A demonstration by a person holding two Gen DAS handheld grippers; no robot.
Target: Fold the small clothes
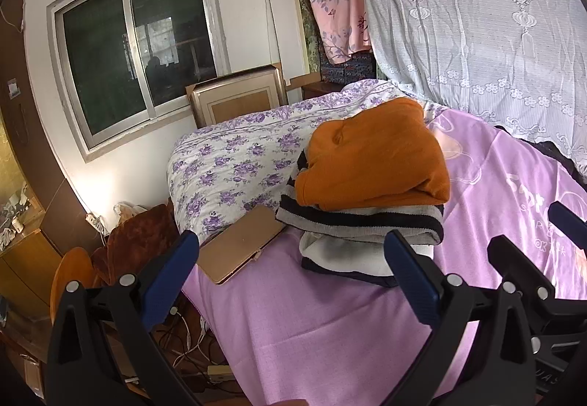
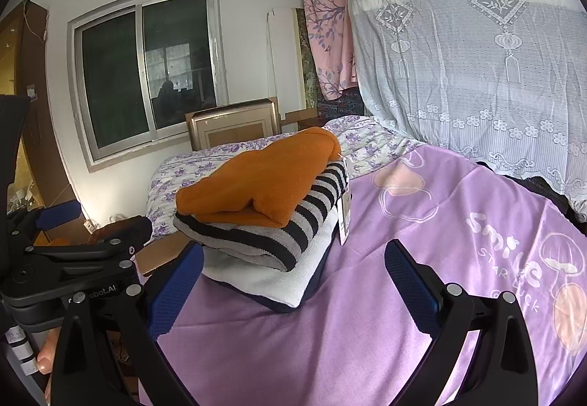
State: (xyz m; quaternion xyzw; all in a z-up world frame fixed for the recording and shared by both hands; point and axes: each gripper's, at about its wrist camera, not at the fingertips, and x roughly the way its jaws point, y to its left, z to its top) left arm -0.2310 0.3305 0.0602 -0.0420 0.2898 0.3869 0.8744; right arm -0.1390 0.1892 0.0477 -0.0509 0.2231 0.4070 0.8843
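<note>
A stack of three folded clothes sits on the purple bedsheet (image 1: 330, 332) near the bed's left edge: an orange sweater (image 1: 370, 156) on top, a black-and-grey striped top (image 1: 359, 222) under it, and a white garment (image 2: 264, 277) with a dark edge at the bottom. A paper tag (image 2: 345, 219) hangs off the right side of the striped top. The left gripper (image 1: 290, 259) hovers above the sheet just in front of the stack, its blue fingers (image 1: 411, 274) spread wide apart and holding nothing. The right gripper (image 2: 293, 270) hovers beside it to the right, fingers also wide apart and empty, the stack's near corner showing between them. A tan flat case (image 1: 238, 248) lies on the sheet left of the stack, touching a floral quilt (image 1: 234, 164) bunched at the far end. A lace curtain (image 1: 477, 39) hangs at the far right and a window (image 1: 132, 54) is on the far wall
</note>
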